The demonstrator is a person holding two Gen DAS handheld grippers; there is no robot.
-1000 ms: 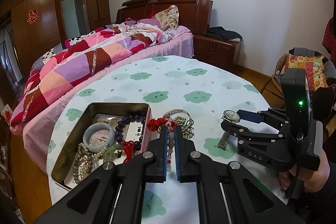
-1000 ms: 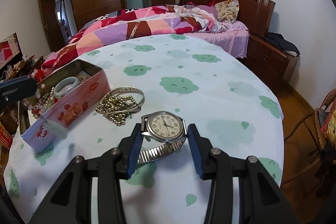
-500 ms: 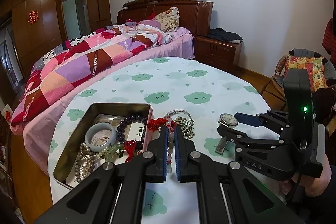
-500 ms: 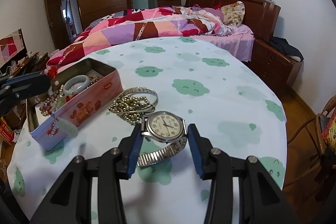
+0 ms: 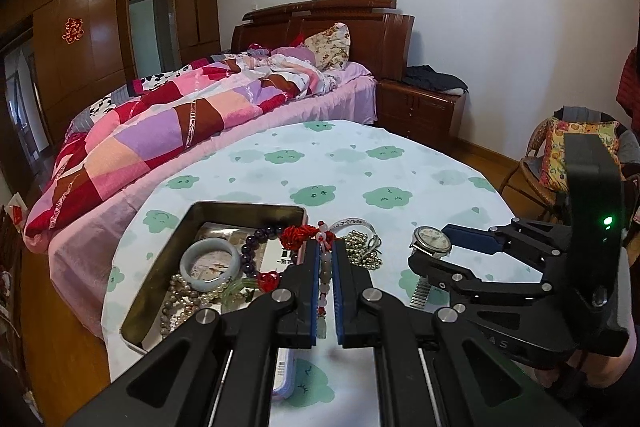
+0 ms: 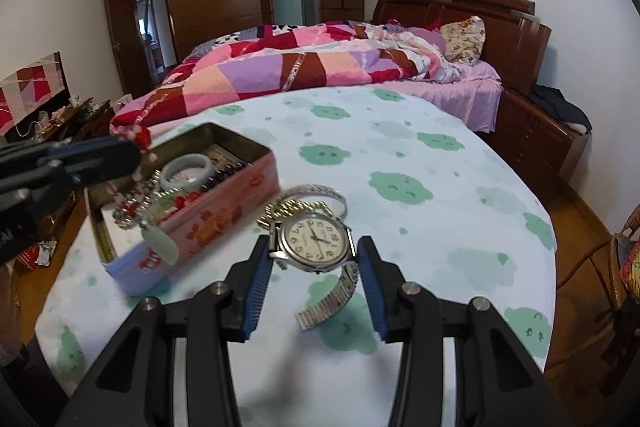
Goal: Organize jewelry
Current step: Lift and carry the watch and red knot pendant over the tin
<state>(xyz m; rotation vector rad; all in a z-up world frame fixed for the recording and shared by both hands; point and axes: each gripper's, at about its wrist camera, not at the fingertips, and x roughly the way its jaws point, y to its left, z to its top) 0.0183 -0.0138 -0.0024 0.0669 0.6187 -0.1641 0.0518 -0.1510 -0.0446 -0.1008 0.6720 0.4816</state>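
Observation:
My left gripper (image 5: 325,259) is shut on a beaded necklace (image 5: 325,281) with red knots and a pale green pendant (image 6: 160,242). It hangs above the near edge of the open metal tin (image 5: 168,247). The tin (image 6: 224,195) holds a jade bangle (image 5: 210,263), dark beads and pearl strands. My right gripper (image 6: 314,263) is shut on a silver wristwatch (image 6: 314,245), lifted above the table, its metal band dangling. The watch also shows in the left wrist view (image 5: 431,241), right of the tin.
A silver bangle and a gold bead chain (image 6: 308,203) lie on the cloud-print tablecloth (image 6: 400,155) between tin and watch. A bed (image 5: 180,123) stands beyond the round table. A wicker chair (image 5: 560,163) stands at the right.
Both grippers have risen and drawn back a little with their loads. The right gripper carried the watch left toward the tin. The necklace swings over the tin's near end.

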